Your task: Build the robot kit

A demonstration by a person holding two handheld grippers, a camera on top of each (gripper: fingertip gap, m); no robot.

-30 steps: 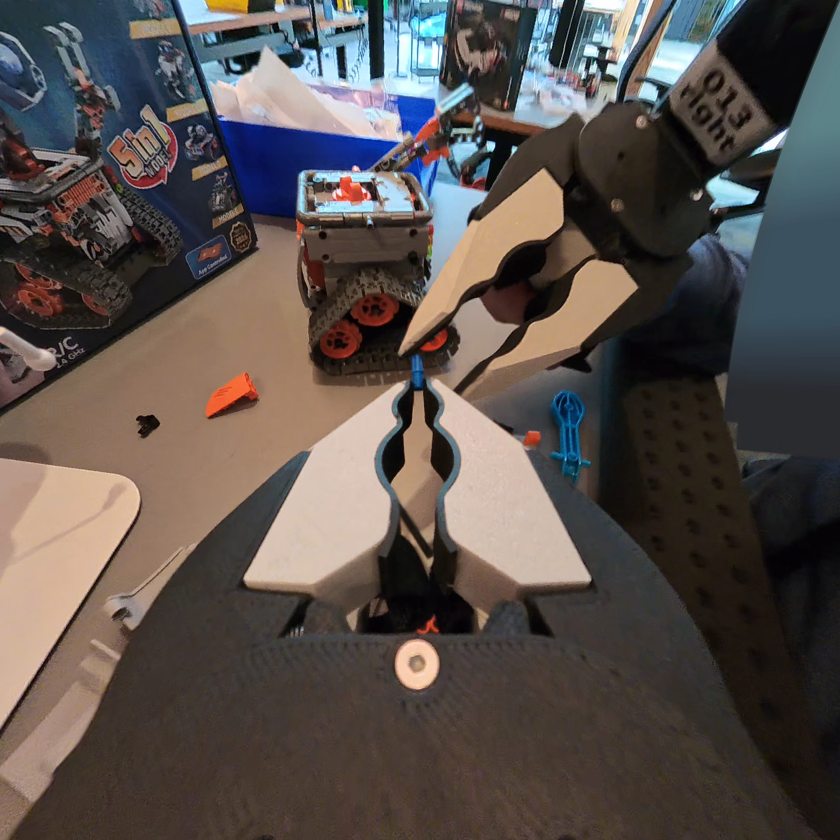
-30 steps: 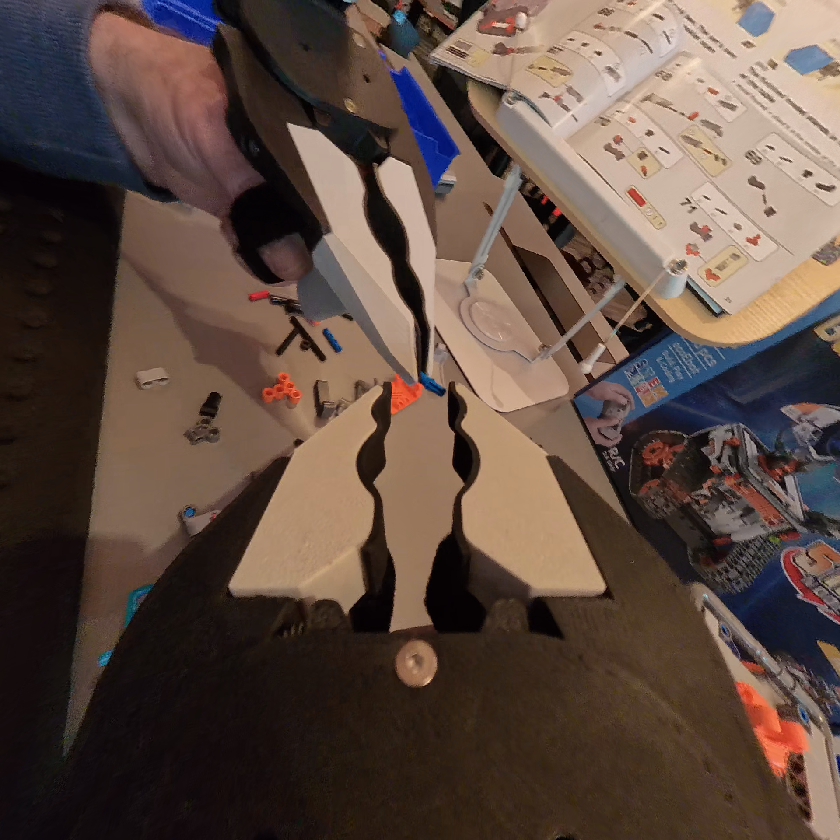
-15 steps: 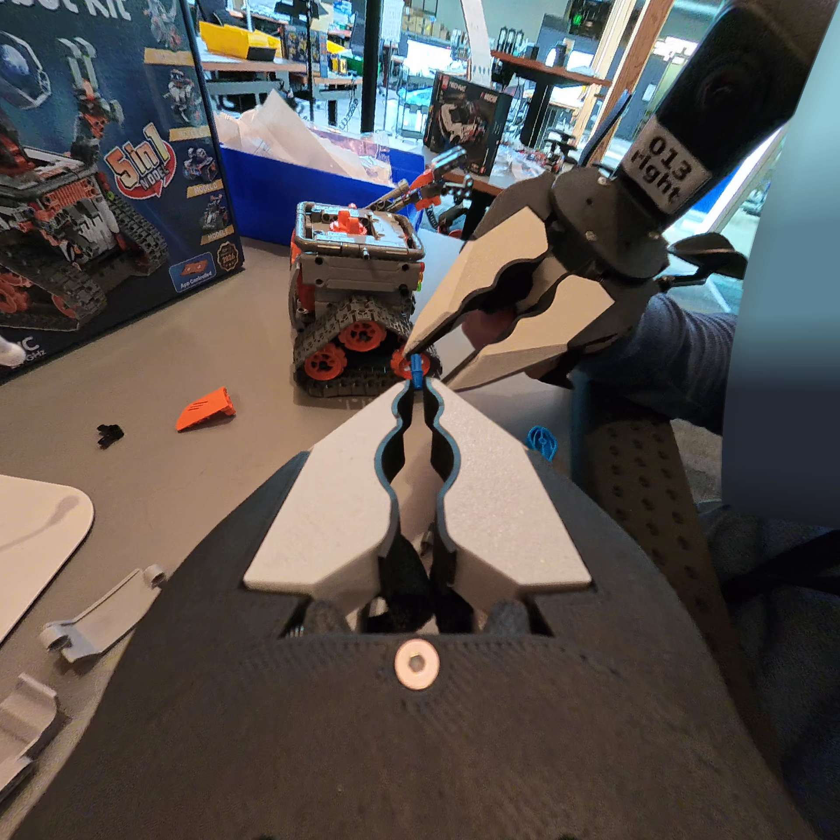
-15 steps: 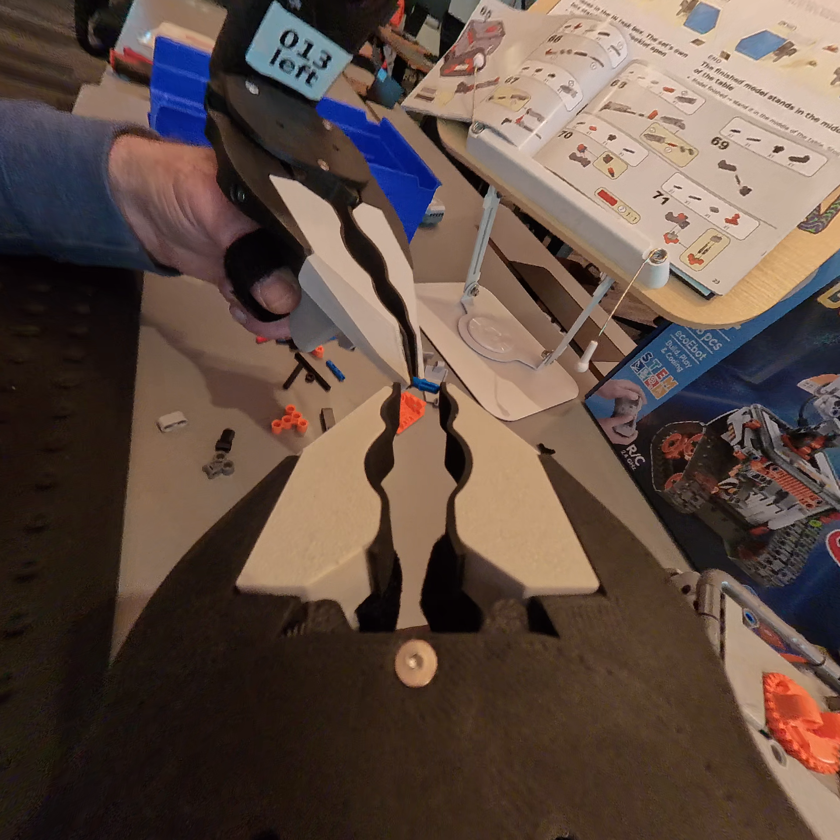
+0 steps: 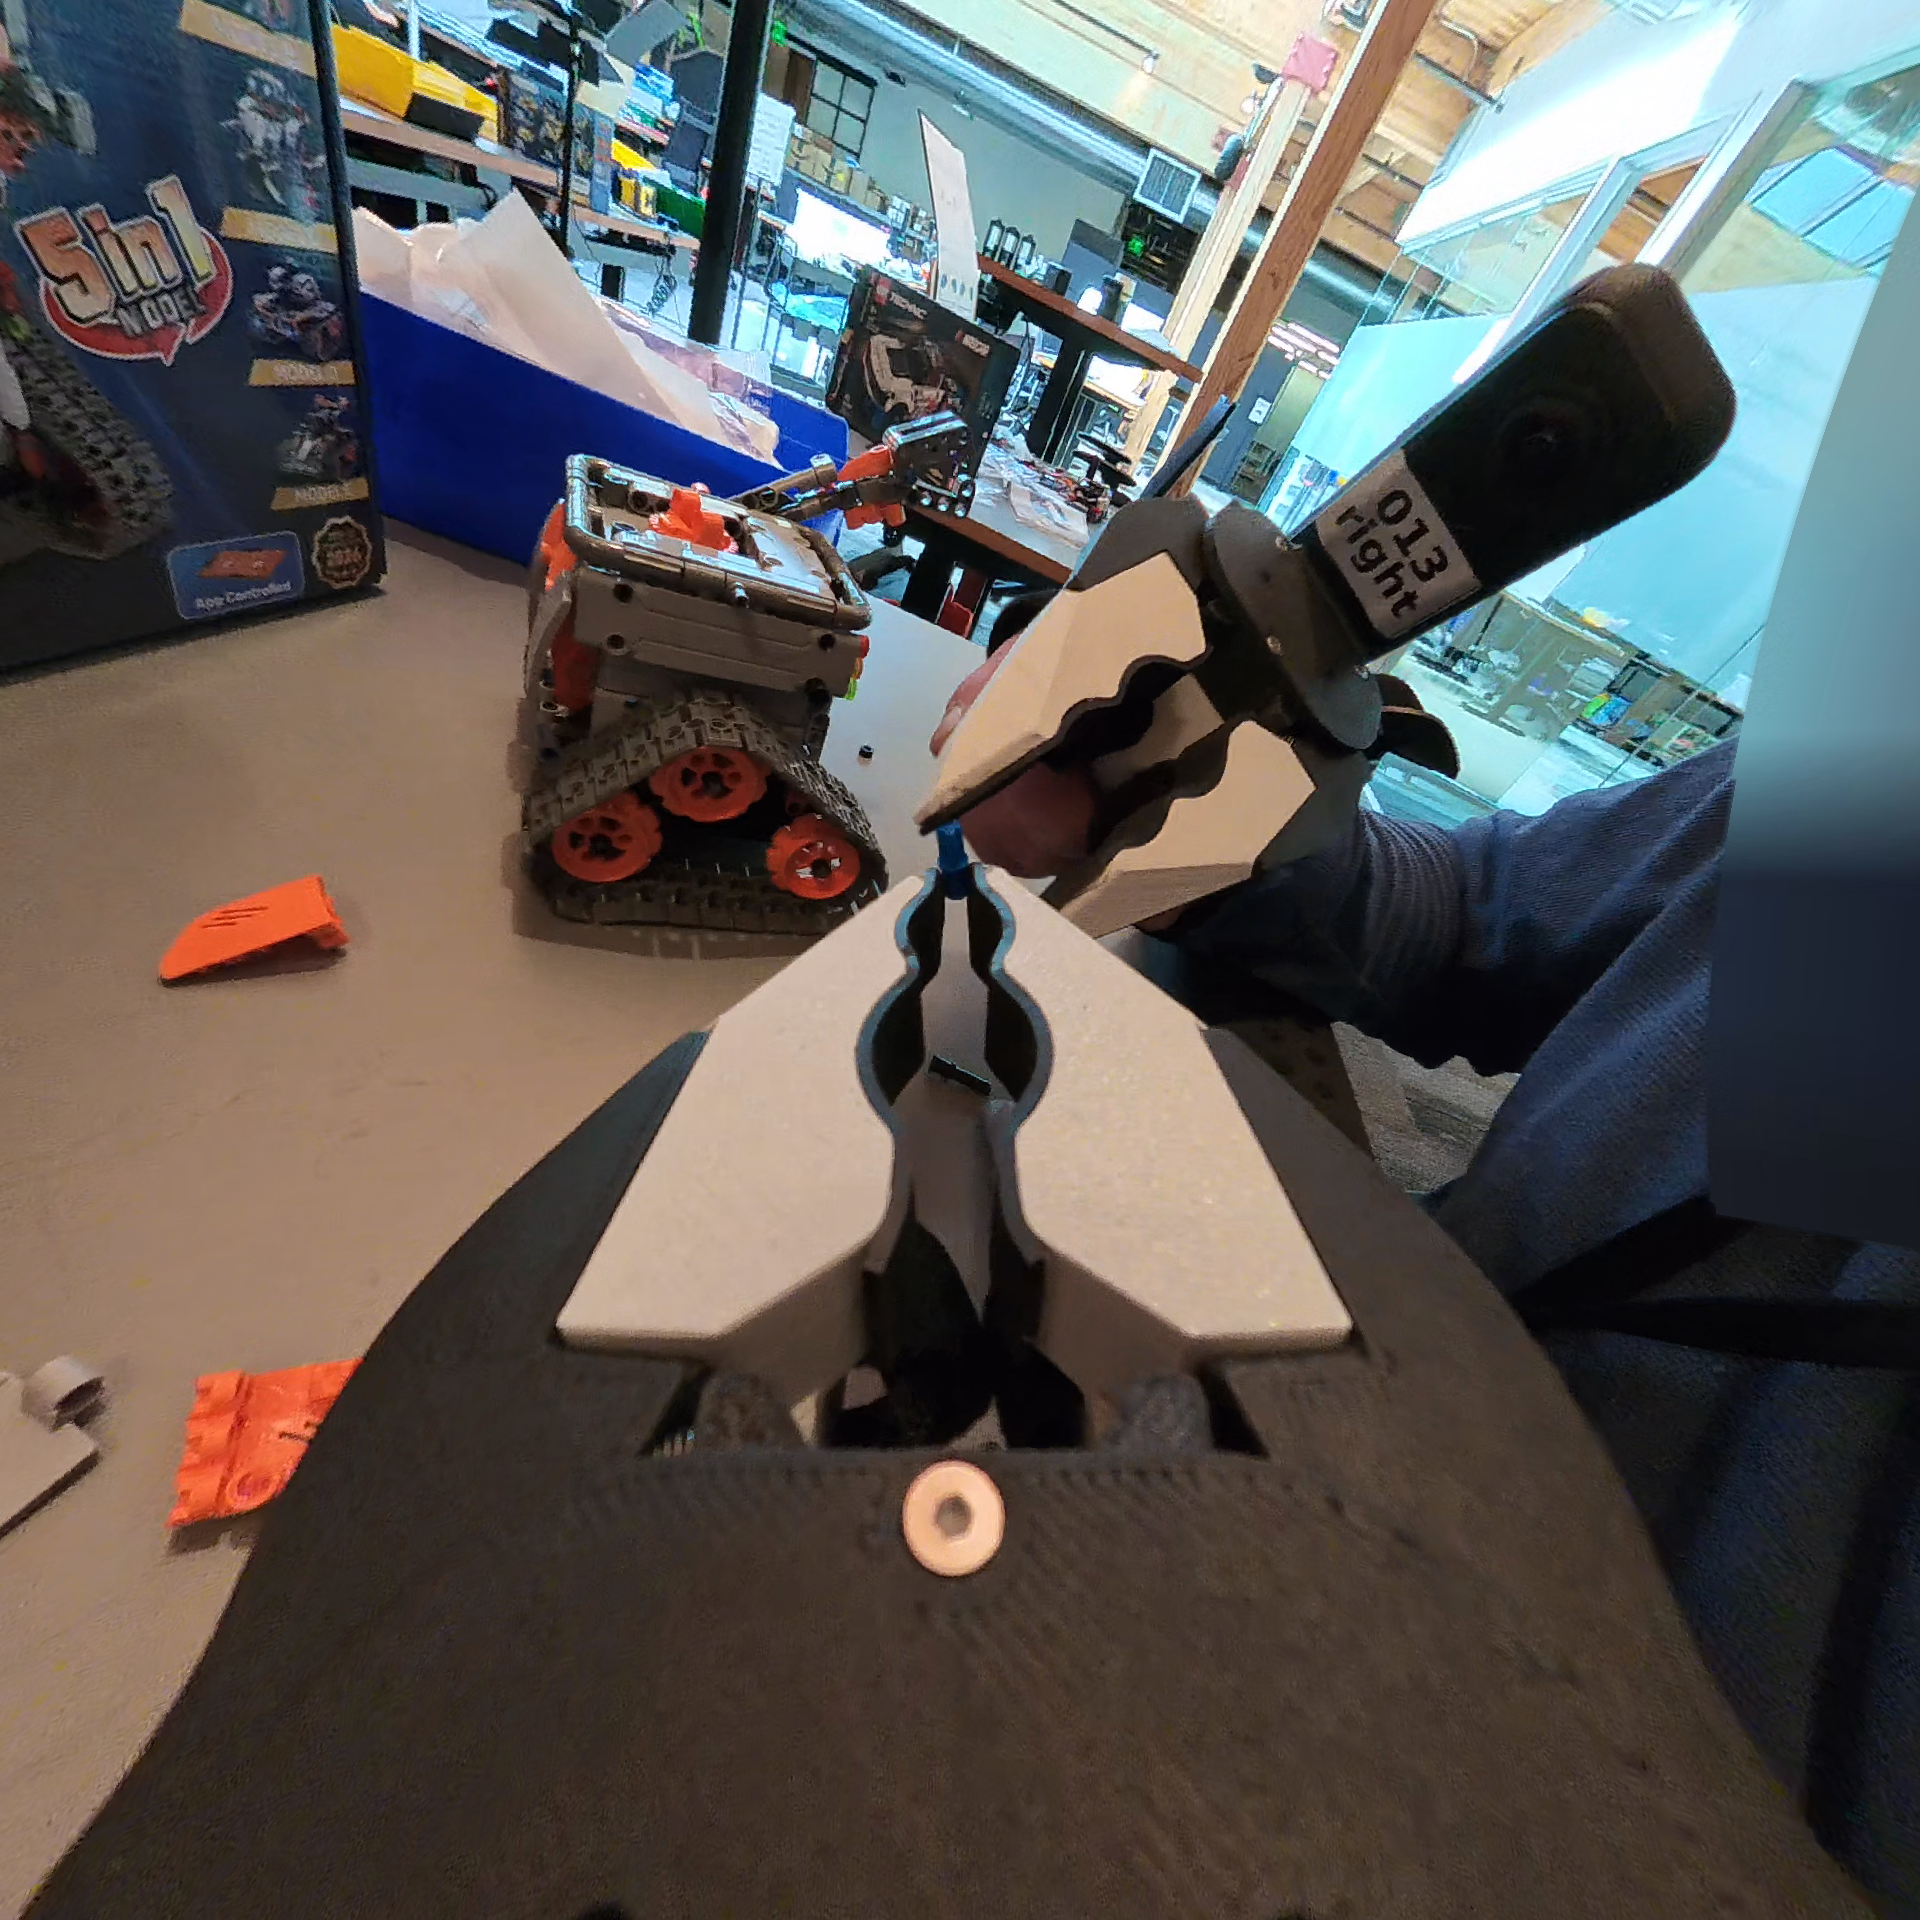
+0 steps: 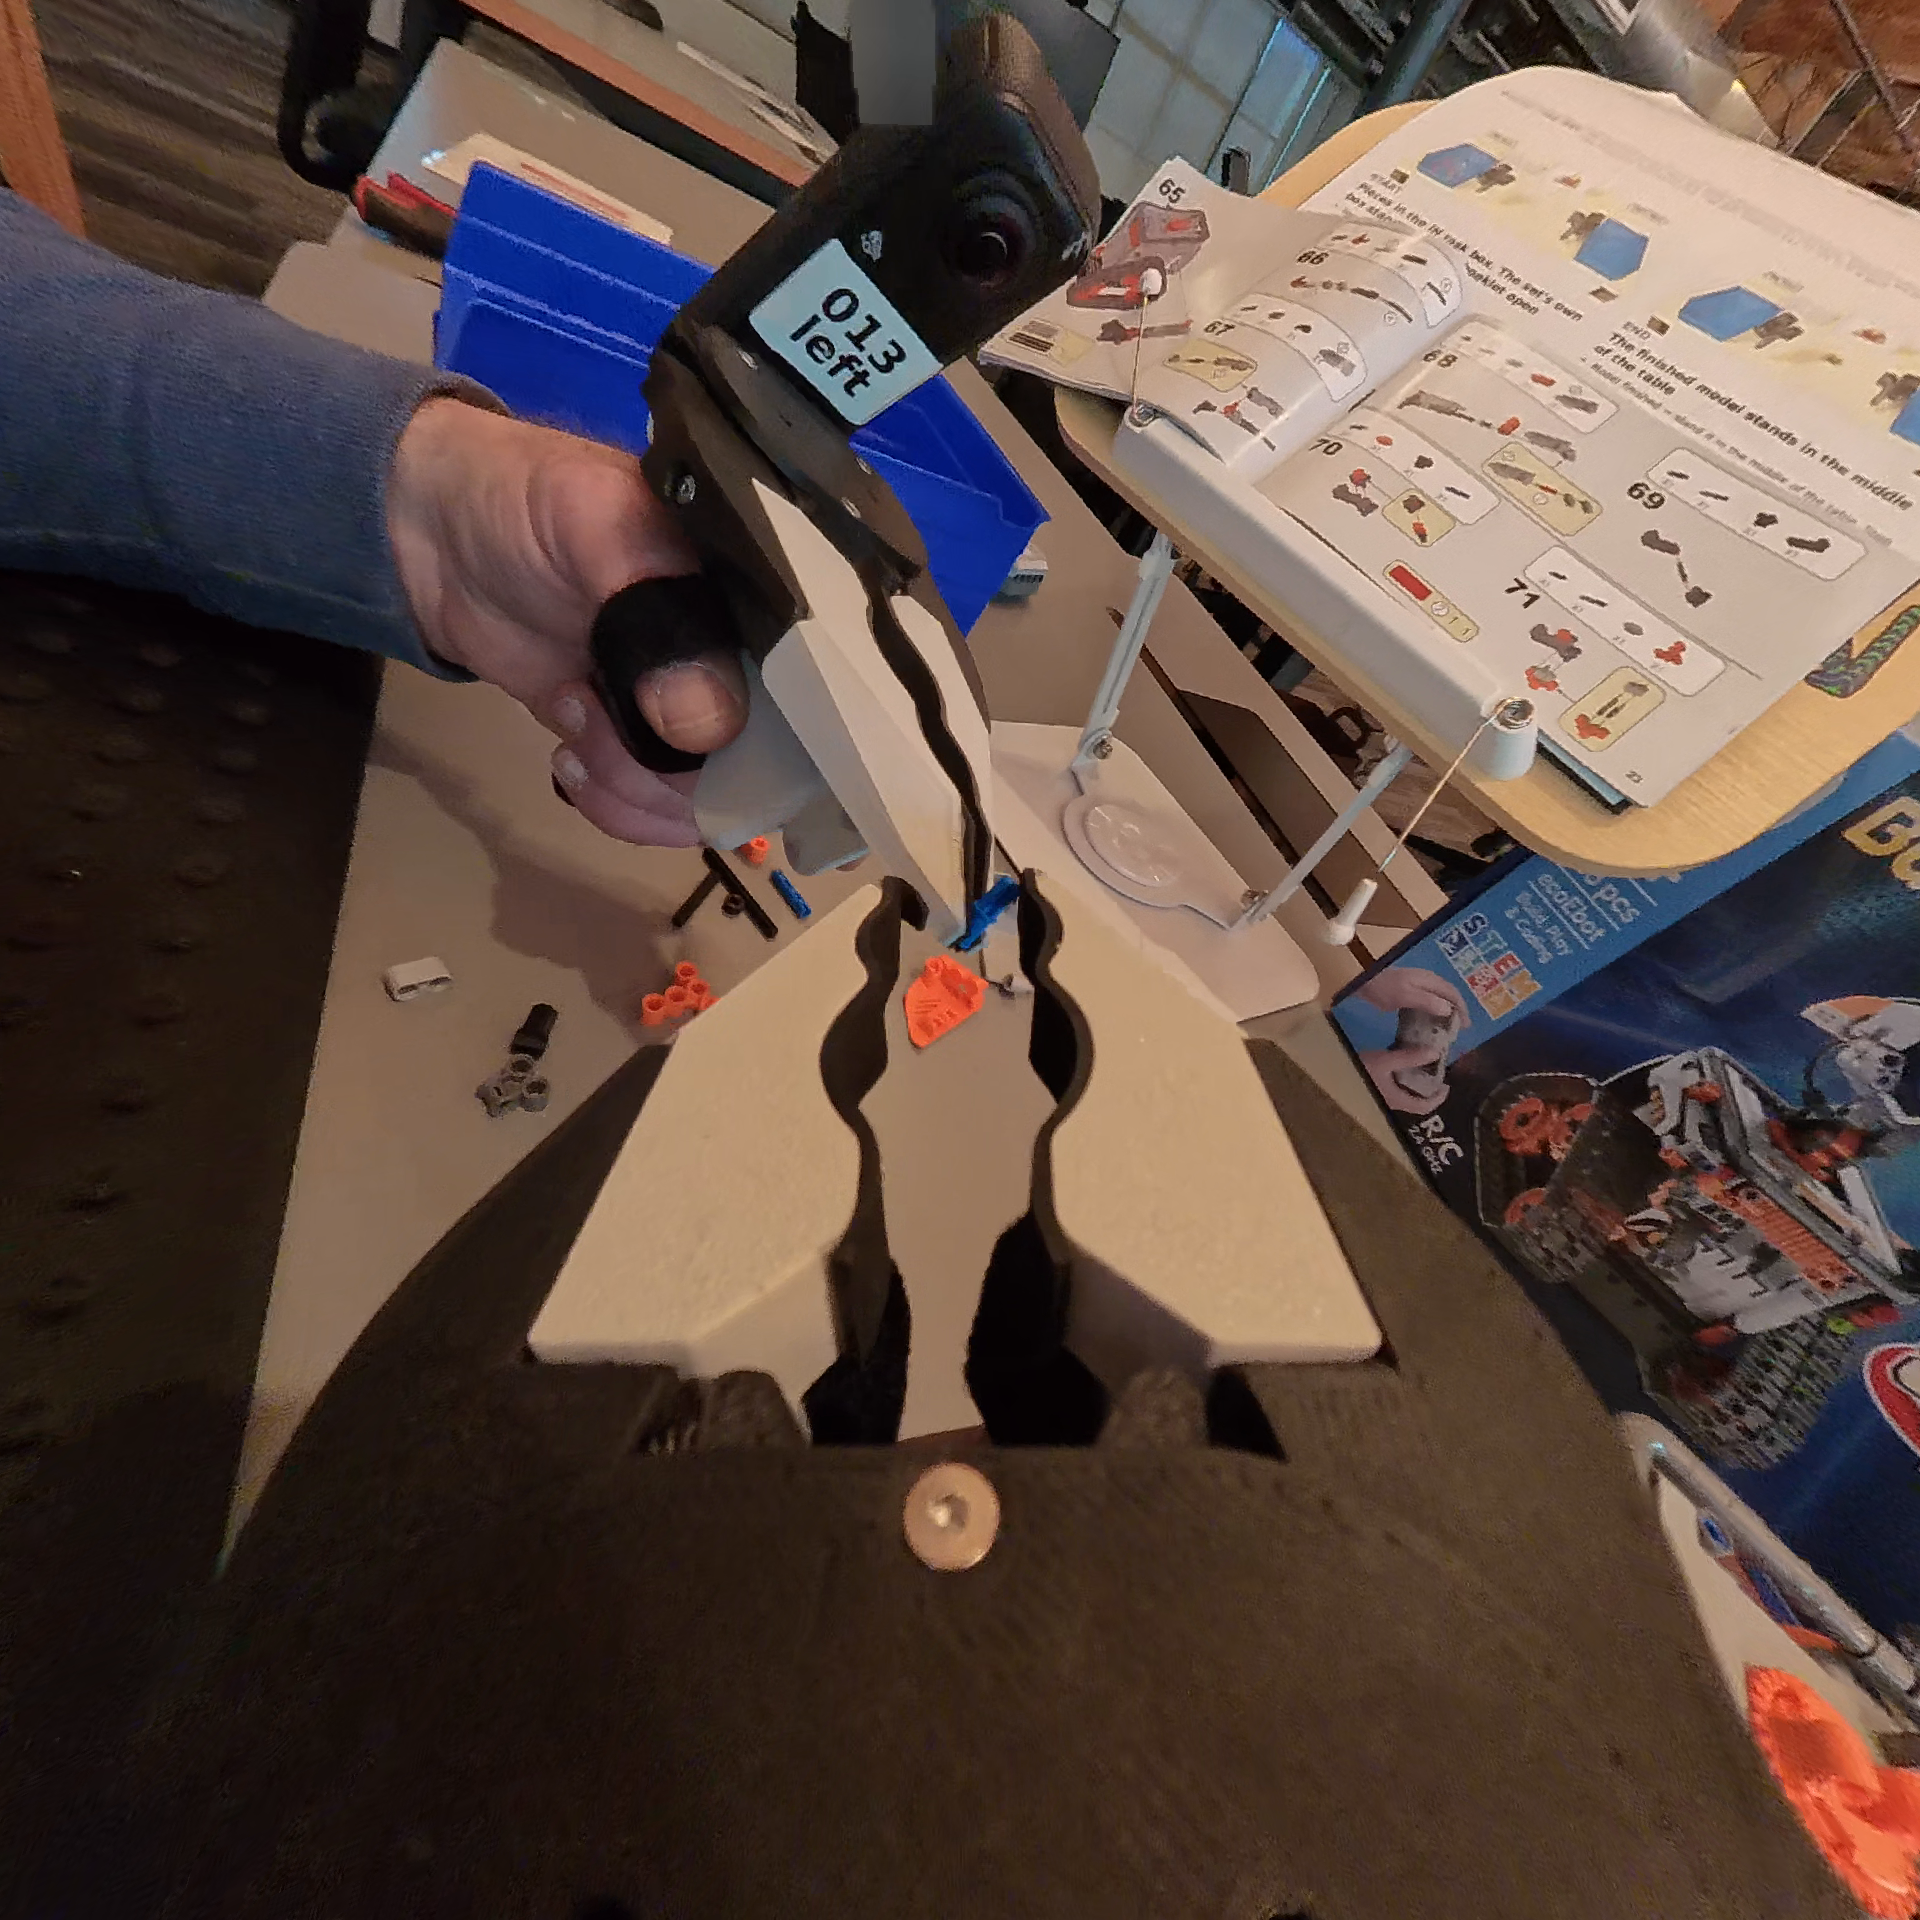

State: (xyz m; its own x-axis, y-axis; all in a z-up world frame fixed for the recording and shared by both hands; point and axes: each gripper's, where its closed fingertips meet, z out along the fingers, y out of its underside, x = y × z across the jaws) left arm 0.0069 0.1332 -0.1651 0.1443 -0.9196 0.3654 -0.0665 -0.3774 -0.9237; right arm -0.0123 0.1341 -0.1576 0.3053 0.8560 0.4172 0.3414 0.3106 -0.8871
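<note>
Your left tool (image 5: 948,883) was pinched nearly closed on a small blue plastic connector pin (image 5: 950,858), held only at the very tips so that most of the pin stood clear above them, presumably to leave the free end exposed. Your right tool (image 6: 954,904) stood with its jaws parted to a moderate gap, empty, its tips on either side of the blue pin (image 6: 983,914) in its own view; in the left wrist view one of its grey fingertips (image 5: 940,805) sat just above the pin's top, and I could not tell whether they touched. The pin was therefore up in the air between the two tools, above the grey worktop (image 5: 312,1091). Beyond it on the worktop stood the grey-and-orange tracked brick vehicle (image 5: 691,727), with a flat orange wedge-shaped panel (image 5: 249,928) lying apart to its left. Past the tools, near your left hand (image 6: 540,592), loose black, orange and grey small parts (image 6: 675,1003) were scattered. An open instruction booklet (image 6: 1507,416) rested tilted on a pale wooden stand (image 6: 1714,821) to the side, apparently angled to face you, and the dark blue kit box (image 6: 1662,1091) leaned below it.
</note>
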